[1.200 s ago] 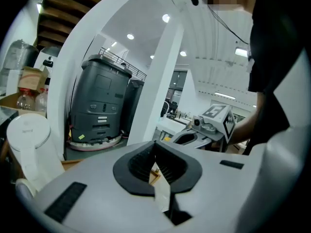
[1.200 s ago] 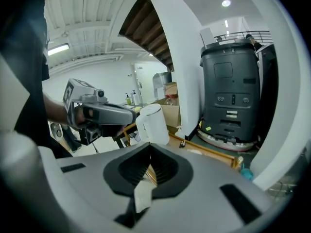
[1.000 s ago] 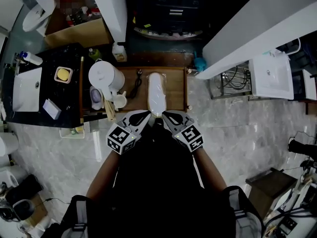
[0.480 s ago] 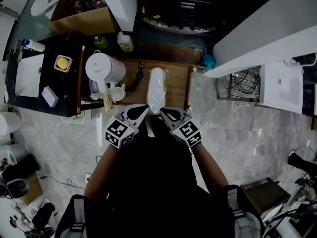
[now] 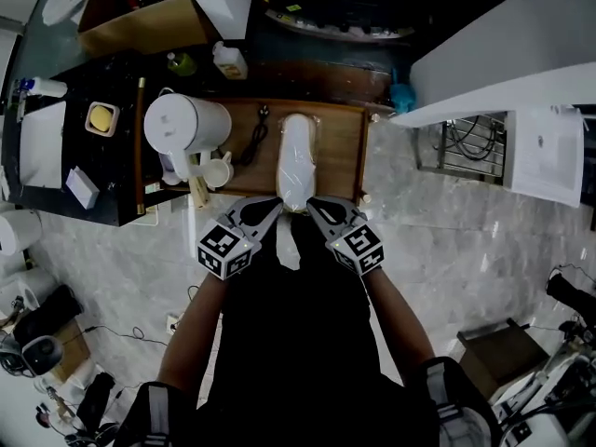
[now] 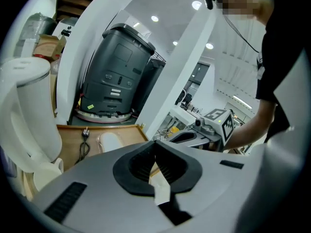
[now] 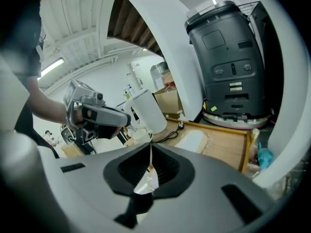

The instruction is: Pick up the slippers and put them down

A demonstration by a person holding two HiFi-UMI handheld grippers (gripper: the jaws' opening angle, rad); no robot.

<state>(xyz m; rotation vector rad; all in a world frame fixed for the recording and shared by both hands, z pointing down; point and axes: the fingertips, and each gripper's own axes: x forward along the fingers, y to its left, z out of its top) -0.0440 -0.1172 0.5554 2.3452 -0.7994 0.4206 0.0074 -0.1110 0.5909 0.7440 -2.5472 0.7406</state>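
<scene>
A white pair of slippers in clear plastic wrap (image 5: 296, 161) lies lengthwise on a wooden tray (image 5: 340, 156). It also shows ahead in the left gripper view (image 6: 111, 141) and the right gripper view (image 7: 194, 140). My left gripper (image 5: 272, 207) and right gripper (image 5: 315, 203) sit side by side at the pack's near end, both shut. A crinkled white strip of the wrap (image 5: 287, 248) hangs between and below them. In each gripper view that wrap is pinched between the closed jaws: left gripper (image 6: 155, 161), right gripper (image 7: 149, 161).
A white kettle (image 5: 182, 124), a mug (image 5: 219, 169) and a black cable with plug (image 5: 253, 142) occupy the tray's left part. A black machine (image 6: 116, 76) stands beyond the tray. A black counter (image 5: 56, 91) is at left, white furniture (image 5: 503, 54) at right.
Both grippers have sunk together toward the tray's near edge, staying shut side by side. The slipper pack on the tray has kept its place.
</scene>
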